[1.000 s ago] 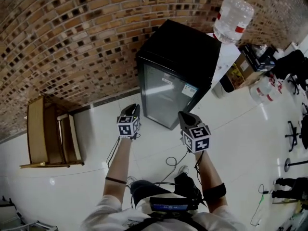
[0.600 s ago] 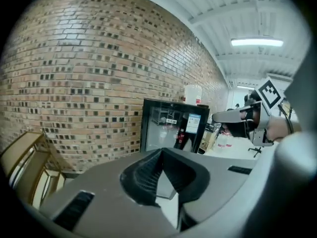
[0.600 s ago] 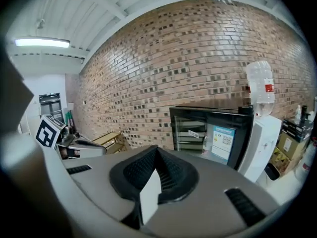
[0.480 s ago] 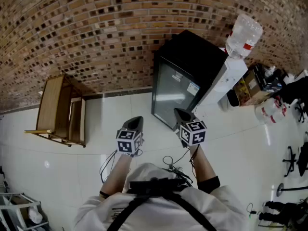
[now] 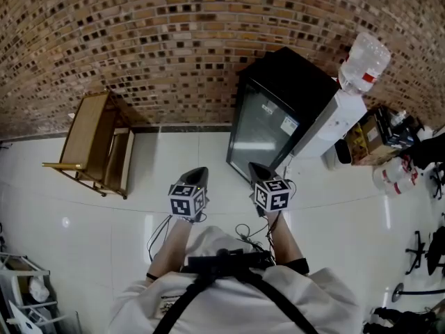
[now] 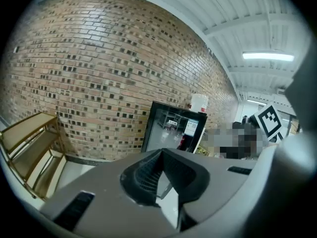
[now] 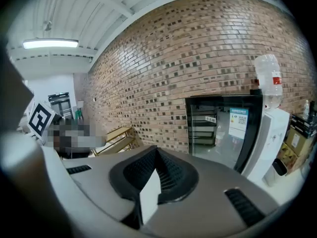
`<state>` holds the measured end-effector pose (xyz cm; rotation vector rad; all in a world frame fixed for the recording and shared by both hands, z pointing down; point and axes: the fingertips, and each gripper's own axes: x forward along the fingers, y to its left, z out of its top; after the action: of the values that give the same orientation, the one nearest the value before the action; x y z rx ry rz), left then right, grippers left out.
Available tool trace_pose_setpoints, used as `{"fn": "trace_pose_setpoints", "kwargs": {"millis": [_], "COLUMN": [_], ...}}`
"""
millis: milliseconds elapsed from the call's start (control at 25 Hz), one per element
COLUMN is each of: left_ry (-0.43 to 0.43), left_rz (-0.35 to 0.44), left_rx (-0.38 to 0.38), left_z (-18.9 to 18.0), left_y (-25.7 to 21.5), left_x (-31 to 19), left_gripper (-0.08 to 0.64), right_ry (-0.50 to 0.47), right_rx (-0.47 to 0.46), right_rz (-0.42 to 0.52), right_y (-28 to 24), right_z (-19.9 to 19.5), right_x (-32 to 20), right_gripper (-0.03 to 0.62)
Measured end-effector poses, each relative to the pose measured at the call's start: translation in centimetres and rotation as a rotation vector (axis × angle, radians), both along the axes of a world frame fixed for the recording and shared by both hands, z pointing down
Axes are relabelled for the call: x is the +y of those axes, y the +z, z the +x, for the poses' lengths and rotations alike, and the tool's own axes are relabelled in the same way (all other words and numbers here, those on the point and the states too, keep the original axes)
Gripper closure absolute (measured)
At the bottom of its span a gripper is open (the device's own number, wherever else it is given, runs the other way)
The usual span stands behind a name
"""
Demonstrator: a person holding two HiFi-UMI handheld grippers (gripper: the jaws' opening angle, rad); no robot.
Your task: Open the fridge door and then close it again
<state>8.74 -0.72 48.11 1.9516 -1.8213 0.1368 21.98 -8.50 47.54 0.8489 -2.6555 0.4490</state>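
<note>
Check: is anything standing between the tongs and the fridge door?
Nothing visible does. Only bare floor lies between the left tongs, the right tongs and the fridge door; the wooden rack stands off left, the water dispenser right.

Workshop/lab-type room with a break corner, not a home. Bare brick wall (image 5: 174, 40) along one whole side, glossy white tile floor (image 5: 104, 228), white beamed ceiling (image 6: 213, 14) with a strip light (image 6: 267, 56). Against the wall: small black fridge (image 5: 292, 82) with a glass door, then a water dispenser (image 5: 334, 120) with an upturned bottle (image 5: 365, 61) on top, open cardboard boxes (image 5: 361, 141) and spare water jugs (image 5: 393, 176) on the floor just beside it. Wooden rack (image 5: 94, 141) further along the wall. What look like wheeled chair bases (image 5: 421, 245) at the right edge, wire shelf (image 5: 21, 291) at lower left
</note>
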Motion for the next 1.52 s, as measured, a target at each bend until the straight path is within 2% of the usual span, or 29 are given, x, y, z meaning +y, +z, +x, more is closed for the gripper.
{"fn": "trace_pose_setpoints", "kwargs": {"millis": [200,400,560,720,1120,1520], "left_ry": [-0.043,-0.057,-0.034,-0.013,0.031,0.022], "left_rz": [-0.023,-0.038,-0.033,-0.023,-0.011,-0.003], "left_rx": [0.001,0.005,-0.028,-0.052,-0.03,-0.028], "left_z": [-2.1,-2.8,-2.6,-2.4,0.0,0.0], "left_y": [1.1,1.4,1.1,0.8,1.1,0.7], "left_x": [2.2,3.1,2.8,2.4,1.4,1.6], "left_gripper": [0.559,0.559,0.559,0.559,0.559,0.559], "right_ry": [0.003,0.025,0.057,0.091,0.152,0.148], "right_rx": [0.016,0.032,0.035,-0.002,-0.015,-0.021], "right_rz": [-0.042,-0.045,-0.036,-0.031,-0.054,-0.056], "right_y": [2.0,2.7,3.8,3.8,2.6,2.3], "right_z": [-0.5,0.1,1.0,1.7,4.5,4.7], "right_x": [2.4,3.6,4.3,4.8,4.7,4.9], "right_gripper": [0.586,0.586,0.586,0.585,0.586,0.586]}}
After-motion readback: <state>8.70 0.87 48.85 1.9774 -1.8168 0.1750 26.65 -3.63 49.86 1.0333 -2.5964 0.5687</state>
